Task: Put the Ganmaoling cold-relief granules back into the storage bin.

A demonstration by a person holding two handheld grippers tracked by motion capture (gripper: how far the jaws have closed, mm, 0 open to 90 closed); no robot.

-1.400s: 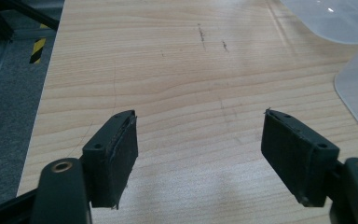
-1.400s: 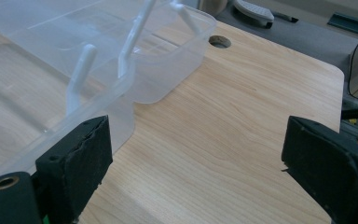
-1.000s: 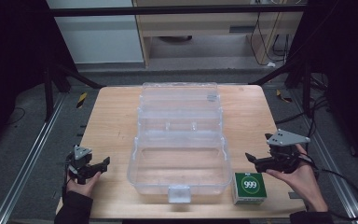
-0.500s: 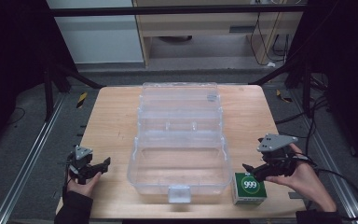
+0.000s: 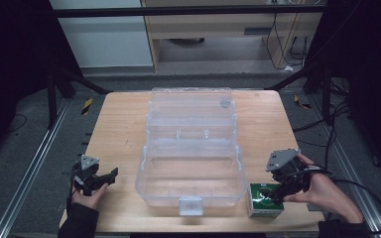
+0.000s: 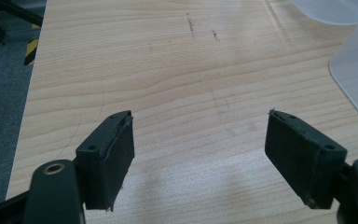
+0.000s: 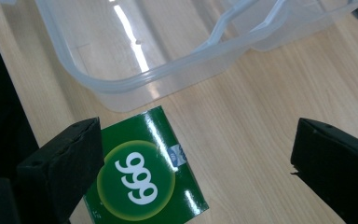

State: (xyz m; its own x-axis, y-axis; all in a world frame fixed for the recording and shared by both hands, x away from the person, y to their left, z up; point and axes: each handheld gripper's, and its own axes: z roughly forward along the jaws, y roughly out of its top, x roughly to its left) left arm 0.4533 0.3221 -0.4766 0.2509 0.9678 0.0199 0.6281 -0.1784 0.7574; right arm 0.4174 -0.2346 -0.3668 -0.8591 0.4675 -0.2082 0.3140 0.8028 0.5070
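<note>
On the wooden tabletop, right in the middle, sits a big clear plastic box with its lid flipped open toward the far edge. A small latch tab sticks out of the box's near wall. Nothing can be made out inside the box, though its see-through walls make that hard to judge.

Just beside the box's near right corner lies a small green box with "999" in white on a round green spot. It sits close to the tabletop's near edge. From above, part of it is hidden under the right tongs, and its print is too blurry to read there. In the right gripper view the number is plain, but the bottom of the green box is cut off by the picture's edge.

The right tongs are wide open and hold nothing. One jaw is over the green box's corner; the other is well out over bare wood. Whether a jaw touches the box cannot be told. The right hand comes in from the near right corner.

The left tongs are well to the left of the clear box, near the tabletop's near left corner, held in the left hand. In the left gripper view the left tongs are also wide open and empty, with lots of bare wood between them and the clear box, whose rounded edge peeks in at one side.
</note>
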